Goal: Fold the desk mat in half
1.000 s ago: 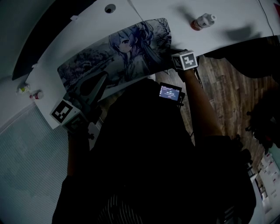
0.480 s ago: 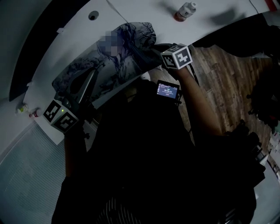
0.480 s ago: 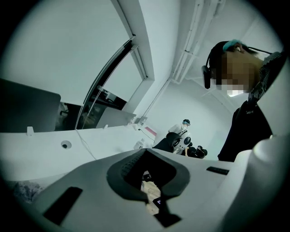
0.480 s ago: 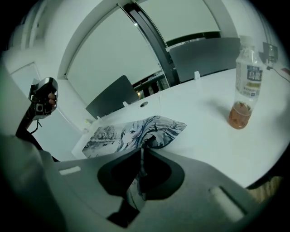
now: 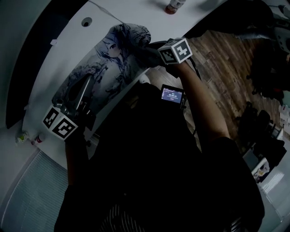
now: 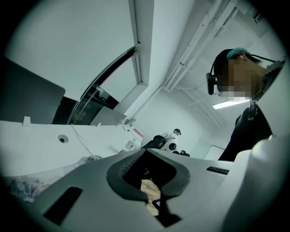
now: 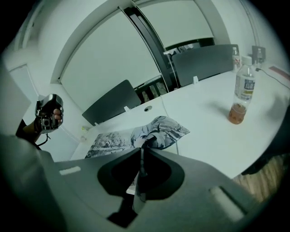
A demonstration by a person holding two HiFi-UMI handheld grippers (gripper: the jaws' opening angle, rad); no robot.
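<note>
At the far left, near the white desk's (image 5: 136,13) edge, two small bottles (image 5: 27,138) stand side by side. Just right of them the left gripper (image 5: 86,86), its marker cube (image 5: 61,124) toward the person, reaches over the left end of the desk mat (image 5: 106,59). In the left gripper view the gripper (image 6: 146,153) tilts upward and its jaws meet at the tips. Only wooden floor shows through the opening behind them, and the mat (image 6: 20,190) lies low at the left, beneath the tool. Whether the tips pinch its edge cannot be told.

The printed mat runs slantwise across the desk from near left to far right, with a round cable hole (image 5: 86,21) just beyond its far edge. Most of it lies flat, but its right end is rumpled, and the near right corner is lifted off the desk.

That corner sits in the right gripper (image 5: 152,47), below its marker cube (image 5: 176,50). In the right gripper view the jaws (image 7: 142,152) are clamped on a thin edge of the mat (image 7: 131,133), seen edge-on between them.

A small lit screen (image 5: 172,95) shows at the person's chest. Farther right a clear bottle (image 7: 243,93) holding a little orange liquid stands on the desk, well apart from the mat; wooden floor (image 5: 226,68) fills the right side.
</note>
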